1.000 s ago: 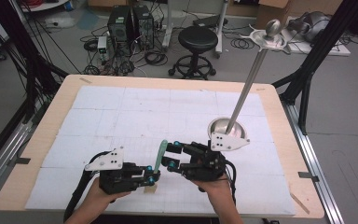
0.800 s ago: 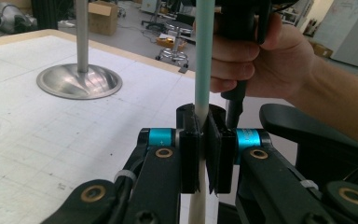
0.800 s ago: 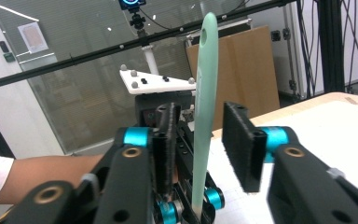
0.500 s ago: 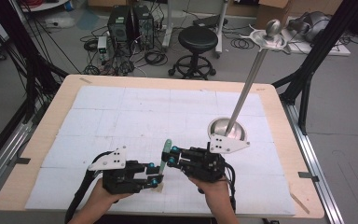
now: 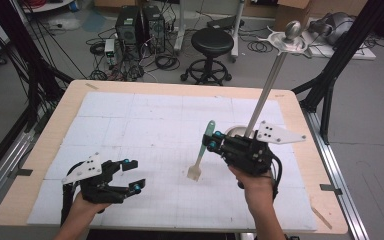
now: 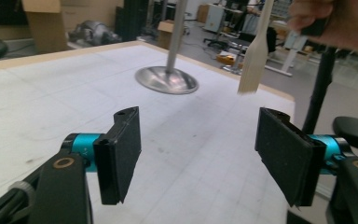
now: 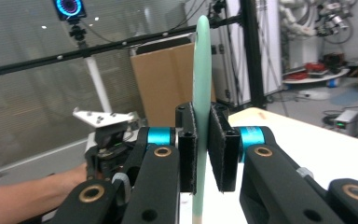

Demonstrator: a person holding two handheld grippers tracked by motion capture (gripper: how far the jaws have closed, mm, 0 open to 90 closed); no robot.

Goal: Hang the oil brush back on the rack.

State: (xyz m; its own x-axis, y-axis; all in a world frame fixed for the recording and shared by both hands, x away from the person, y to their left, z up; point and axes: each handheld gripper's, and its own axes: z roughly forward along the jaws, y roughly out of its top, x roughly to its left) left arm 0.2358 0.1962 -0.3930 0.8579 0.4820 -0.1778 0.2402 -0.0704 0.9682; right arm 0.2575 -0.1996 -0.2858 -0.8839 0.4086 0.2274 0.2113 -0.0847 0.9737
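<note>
Now right gripper fingers pinch spatula, raised; left gripper fingers just spread, low.

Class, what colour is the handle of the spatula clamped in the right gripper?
Pale mint green; the spatula handle shows best in the right gripper view, between the right gripper pads.

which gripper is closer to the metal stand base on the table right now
Right. The right gripper sits just beside the round metal base, shut on the green-handled spatula. The left gripper, open, is far across the table near its front left.

No text, label or number is legible anywhere.
</note>
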